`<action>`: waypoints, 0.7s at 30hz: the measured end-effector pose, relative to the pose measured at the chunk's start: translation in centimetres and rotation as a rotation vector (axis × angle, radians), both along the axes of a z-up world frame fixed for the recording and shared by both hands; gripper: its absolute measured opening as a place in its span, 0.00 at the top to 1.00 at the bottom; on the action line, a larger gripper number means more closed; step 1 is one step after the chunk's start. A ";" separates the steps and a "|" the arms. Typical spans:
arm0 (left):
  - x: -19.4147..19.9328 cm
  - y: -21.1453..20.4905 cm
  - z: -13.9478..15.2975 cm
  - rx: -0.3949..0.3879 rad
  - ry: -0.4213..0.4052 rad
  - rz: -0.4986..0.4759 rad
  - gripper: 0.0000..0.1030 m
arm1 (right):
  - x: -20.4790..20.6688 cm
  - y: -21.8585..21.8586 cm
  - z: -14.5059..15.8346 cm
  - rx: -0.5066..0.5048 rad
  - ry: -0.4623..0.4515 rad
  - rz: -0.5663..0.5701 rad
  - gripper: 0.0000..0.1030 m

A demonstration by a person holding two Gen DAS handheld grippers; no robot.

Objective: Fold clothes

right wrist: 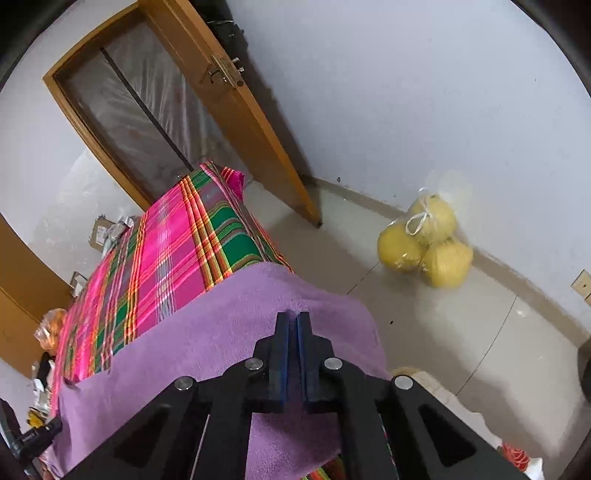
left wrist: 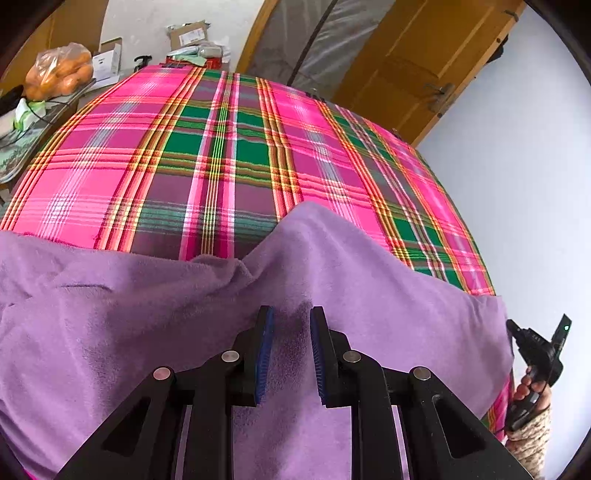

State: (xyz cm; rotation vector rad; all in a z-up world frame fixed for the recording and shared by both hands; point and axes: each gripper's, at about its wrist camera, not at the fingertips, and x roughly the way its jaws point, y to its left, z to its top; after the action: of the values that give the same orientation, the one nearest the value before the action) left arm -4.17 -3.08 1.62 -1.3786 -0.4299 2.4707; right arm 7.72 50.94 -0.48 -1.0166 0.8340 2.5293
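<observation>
A purple fleece garment (left wrist: 369, 295) lies spread over the near part of a table covered in pink and green plaid cloth (left wrist: 229, 147). My left gripper (left wrist: 291, 317) hovers just above the fleece, open, with only fabric showing in the gap between its blue pads (left wrist: 264, 354). A raised fold (left wrist: 303, 221) peaks ahead of it. In the right wrist view my right gripper (right wrist: 293, 317) is shut at the garment's right edge (right wrist: 332, 295), apparently pinching the fleece. From the left wrist view that gripper (left wrist: 511, 326) and the hand (left wrist: 528, 387) holding it sit at the garment's far right.
A bag of oranges (left wrist: 59, 70) and boxes (left wrist: 188, 35) stand behind the table's far left. A wooden door (right wrist: 243, 122) is beyond the table. A bag of yellow pomelos (right wrist: 428, 243) rests on the tiled floor by the wall.
</observation>
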 end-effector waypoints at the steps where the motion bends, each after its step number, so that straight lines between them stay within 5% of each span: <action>1: 0.0 0.0 -0.1 0.000 -0.003 0.001 0.80 | 0.2 0.0 0.2 0.006 0.010 -0.008 0.96; 4: 0.0 -0.1 -0.4 0.004 -0.011 0.001 0.80 | 1.5 0.2 1.1 0.016 0.071 -0.046 0.97; 9: -0.2 0.1 -0.5 -0.004 -0.014 0.000 0.80 | 0.4 0.4 0.1 0.014 -0.010 -0.037 0.96; 18: -0.2 -0.1 -0.6 0.007 -0.016 -0.001 0.80 | 1.3 0.5 0.8 0.064 -0.023 -0.110 0.96; 21: -0.2 0.1 -0.6 0.003 -0.016 0.000 0.80 | 0.5 -3.0 2.9 0.167 0.052 0.026 0.95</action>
State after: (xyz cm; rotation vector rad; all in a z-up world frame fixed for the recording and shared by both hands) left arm -4.34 -3.02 0.99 -1.3977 -0.4368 2.4602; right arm 8.18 47.94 2.45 -0.9177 0.6148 2.6060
